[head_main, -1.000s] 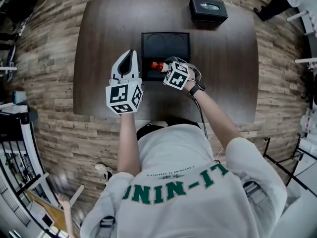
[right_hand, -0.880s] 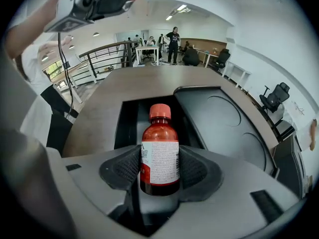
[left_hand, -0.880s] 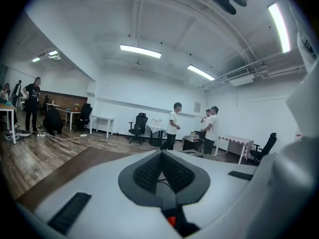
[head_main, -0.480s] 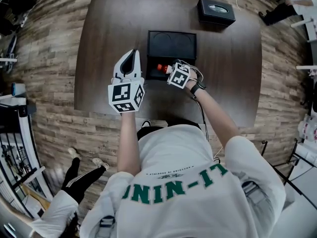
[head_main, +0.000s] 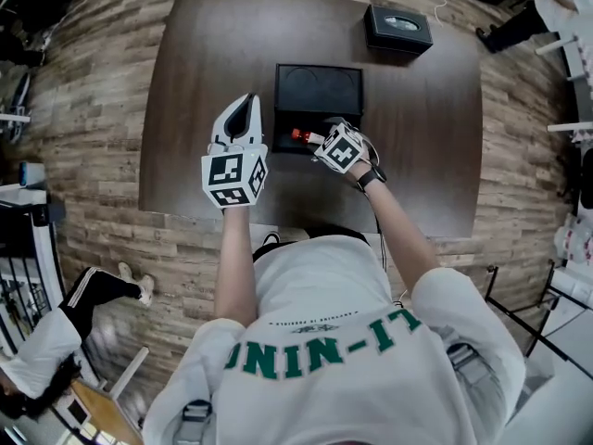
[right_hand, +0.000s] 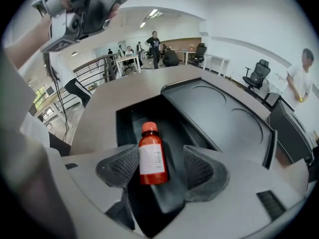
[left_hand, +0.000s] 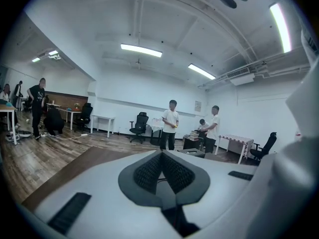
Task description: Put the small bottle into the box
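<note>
Right gripper fingers opening, small red plastic bottle with orange cap between them, over open black box, left gripper fingers closed together, empty.

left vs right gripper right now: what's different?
Jaws: the left gripper has its jaws together with nothing between them. The right gripper's jaws are opening, with the small bottle between them.
Aim: the left gripper sits beside the box and looks out across the room. The right gripper points down into the box.
Shared: both are white.
</note>
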`<state>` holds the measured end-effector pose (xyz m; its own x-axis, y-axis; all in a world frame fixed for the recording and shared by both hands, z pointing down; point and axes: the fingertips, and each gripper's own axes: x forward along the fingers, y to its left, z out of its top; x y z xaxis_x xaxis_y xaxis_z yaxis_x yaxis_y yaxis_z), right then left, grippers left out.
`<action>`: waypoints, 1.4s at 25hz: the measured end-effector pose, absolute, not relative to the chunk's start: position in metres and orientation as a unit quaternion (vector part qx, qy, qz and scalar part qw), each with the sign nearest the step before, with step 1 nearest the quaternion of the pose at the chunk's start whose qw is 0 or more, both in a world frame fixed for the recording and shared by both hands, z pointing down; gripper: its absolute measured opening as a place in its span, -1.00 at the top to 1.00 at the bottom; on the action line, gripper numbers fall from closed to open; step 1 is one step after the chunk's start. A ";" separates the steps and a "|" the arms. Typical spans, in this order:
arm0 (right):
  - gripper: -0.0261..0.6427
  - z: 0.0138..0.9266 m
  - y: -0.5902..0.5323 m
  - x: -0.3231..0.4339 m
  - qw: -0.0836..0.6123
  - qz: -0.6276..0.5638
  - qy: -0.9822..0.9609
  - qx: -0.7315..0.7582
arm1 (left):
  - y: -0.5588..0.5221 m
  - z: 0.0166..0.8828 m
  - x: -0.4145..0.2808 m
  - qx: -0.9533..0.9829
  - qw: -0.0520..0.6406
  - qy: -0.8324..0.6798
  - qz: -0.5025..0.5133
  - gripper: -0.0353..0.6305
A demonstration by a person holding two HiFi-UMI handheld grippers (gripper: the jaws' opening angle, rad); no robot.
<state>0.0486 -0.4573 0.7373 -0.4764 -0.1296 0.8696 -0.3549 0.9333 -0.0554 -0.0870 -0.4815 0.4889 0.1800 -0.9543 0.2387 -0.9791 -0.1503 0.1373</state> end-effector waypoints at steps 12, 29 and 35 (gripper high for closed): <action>0.09 0.621 -0.490 0.096 0.312 0.153 -0.859 0.376 | -0.490 0.465 -0.076 0.774 0.117 -0.621 0.037 0.86; 0.68 0.408 -0.520 0.118 0.113 0.052 -0.861 0.493 | -0.506 0.400 -0.055 0.788 0.072 -0.611 0.029 0.86; 0.88 0.378 -0.512 0.124 0.110 0.023 -0.853 0.510 | -0.499 0.371 -0.049 0.782 0.041 -0.622 0.016 0.86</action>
<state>0.1238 -0.5124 0.3784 -0.4547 -0.8654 0.2105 -0.8754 0.4778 0.0732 -0.0490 -0.4990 0.3714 0.2256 -0.9713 0.0759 -0.9739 -0.2228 0.0430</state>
